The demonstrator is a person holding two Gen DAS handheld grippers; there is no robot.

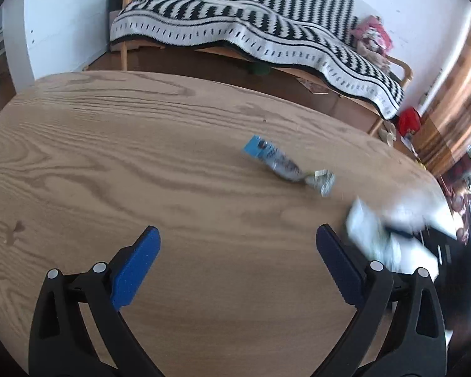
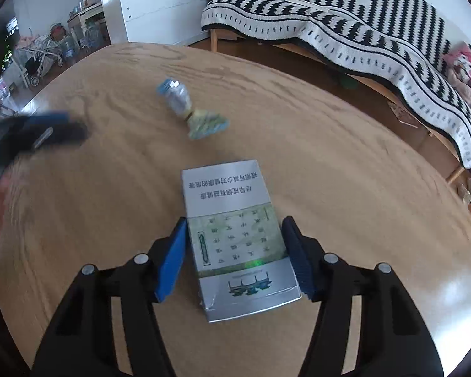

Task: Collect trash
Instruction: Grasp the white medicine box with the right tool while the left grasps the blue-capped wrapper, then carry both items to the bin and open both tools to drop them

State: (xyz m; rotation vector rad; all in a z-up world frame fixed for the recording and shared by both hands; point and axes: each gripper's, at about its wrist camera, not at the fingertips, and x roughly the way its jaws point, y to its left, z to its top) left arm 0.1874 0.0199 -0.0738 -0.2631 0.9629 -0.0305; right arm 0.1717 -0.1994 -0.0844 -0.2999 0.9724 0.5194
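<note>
Right gripper (image 2: 234, 229) straddles the cigarette pack (image 2: 235, 235) lying flat on the wooden table (image 2: 361, 188), one blue pad on each long side. Left pad looks touching or nearly touching the pack's edge; right pad sits just beside the other edge with a thin gap showing, so I read the jaws as apart, not yet clamped. Close square on the long sides and keep both pads level with the pack's walls; the cardboard looks already dented at the near corner, so squeeze only enough to hold, or it will probably crush and slip. Keep the tips low against the table so the pads catch the full side height. Only the near half of the pack lies between the pads, the far half sticks out ahead, so expect it to droop when you lift. Left gripper (image 1: 237, 235) is wide open over bare wood, holding nothing. Beyond it, up and to the right, lies a crumpled wrapper (image 1: 285, 166); in the right view it's past the pack's far end. Your next pickup, I'd say. Background is motion-blurred, so finer contact detail is unclear.
</note>
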